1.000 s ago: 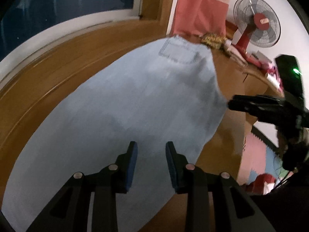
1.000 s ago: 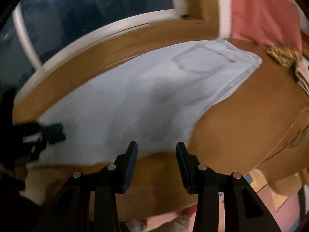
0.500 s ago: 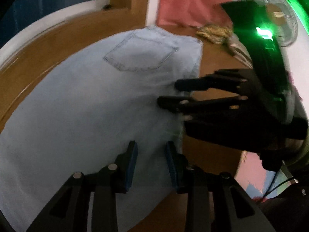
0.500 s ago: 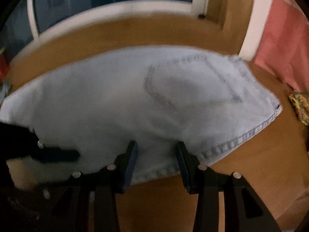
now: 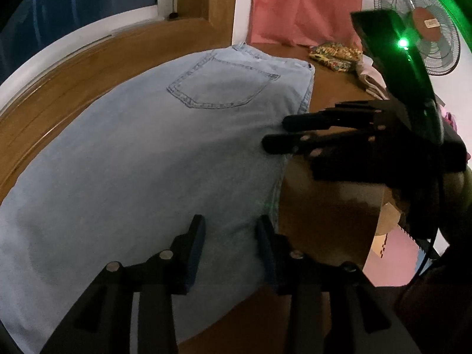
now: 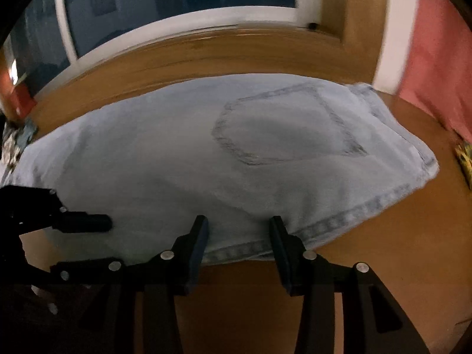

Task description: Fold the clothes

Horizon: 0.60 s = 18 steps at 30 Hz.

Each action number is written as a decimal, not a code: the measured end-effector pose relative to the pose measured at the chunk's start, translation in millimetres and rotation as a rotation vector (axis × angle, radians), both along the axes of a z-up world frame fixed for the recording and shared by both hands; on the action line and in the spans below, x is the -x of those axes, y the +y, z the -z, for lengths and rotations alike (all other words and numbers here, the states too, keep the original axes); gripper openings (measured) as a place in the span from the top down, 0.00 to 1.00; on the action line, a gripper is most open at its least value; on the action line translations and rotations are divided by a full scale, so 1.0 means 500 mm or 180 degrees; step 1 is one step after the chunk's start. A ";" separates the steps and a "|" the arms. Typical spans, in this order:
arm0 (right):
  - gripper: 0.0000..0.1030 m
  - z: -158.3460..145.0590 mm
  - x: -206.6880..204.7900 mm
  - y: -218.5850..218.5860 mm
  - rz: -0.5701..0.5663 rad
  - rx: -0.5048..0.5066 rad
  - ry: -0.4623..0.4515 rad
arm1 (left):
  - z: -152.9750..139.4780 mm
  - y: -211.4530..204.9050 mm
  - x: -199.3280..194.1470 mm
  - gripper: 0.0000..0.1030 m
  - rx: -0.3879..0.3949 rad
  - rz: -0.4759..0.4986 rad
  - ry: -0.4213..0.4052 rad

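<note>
- Left wrist view: left gripper (image 5: 230,236) low over the near edge of the jeans (image 5: 132,162), fingers spread, nothing between them.
- Same view, right side: right gripper (image 5: 274,135) at the right edge of the jeans, tips at or just over the seam; both fingers close together from this angle, hard to tell the gap.
- Right wrist view: right gripper (image 6: 237,233) with fingers spread wide, tips at the near hem (image 6: 339,224), no cloth pinched.
- Probably lining up for a grab on the near edge. To do it well: slide one finger under the hem, take every layer together, squeeze only once the cloth sits deep between the pads, lift both sides level.
- Jeans: light blue denim, flat on the brown wooden table (image 6: 383,280), already lying doubled it seems, back pocket (image 6: 283,126) facing up toward the far right.
- Thick stitched seam along the near edge; smooth cloth, few wrinkles.
- Stiff, heavy cloth by the look; likely to sag if held at one spot only.
</note>
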State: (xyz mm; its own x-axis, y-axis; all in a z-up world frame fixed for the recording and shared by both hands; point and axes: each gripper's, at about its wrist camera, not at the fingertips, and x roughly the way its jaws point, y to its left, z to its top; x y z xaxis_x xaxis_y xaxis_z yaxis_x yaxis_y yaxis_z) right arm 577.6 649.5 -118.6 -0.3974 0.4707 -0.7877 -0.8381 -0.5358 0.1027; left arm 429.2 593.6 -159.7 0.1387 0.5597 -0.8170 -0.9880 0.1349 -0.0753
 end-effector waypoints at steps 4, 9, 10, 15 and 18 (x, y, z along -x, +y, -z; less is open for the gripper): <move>0.78 -0.038 -0.093 0.032 0.0381 0.0124 0.0243 | -0.004 0.018 -0.005 0.66 0.0155 -0.0092 0.0054; 0.51 -0.067 -0.268 0.123 0.1216 0.0444 0.0817 | -0.019 0.038 -0.006 0.66 0.0202 -0.0259 -0.0047; 0.50 -0.063 -0.303 0.146 0.1411 0.0577 0.0956 | -0.021 0.042 -0.011 0.66 0.0198 -0.0276 -0.0068; 0.50 -0.034 -0.382 0.226 0.1601 0.1104 0.1459 | -0.007 0.071 -0.040 0.66 0.0314 -0.0405 -0.0158; 0.84 -0.051 -0.359 0.250 0.1389 0.1052 0.1240 | 0.003 0.071 -0.053 0.63 0.0336 -0.0504 -0.0064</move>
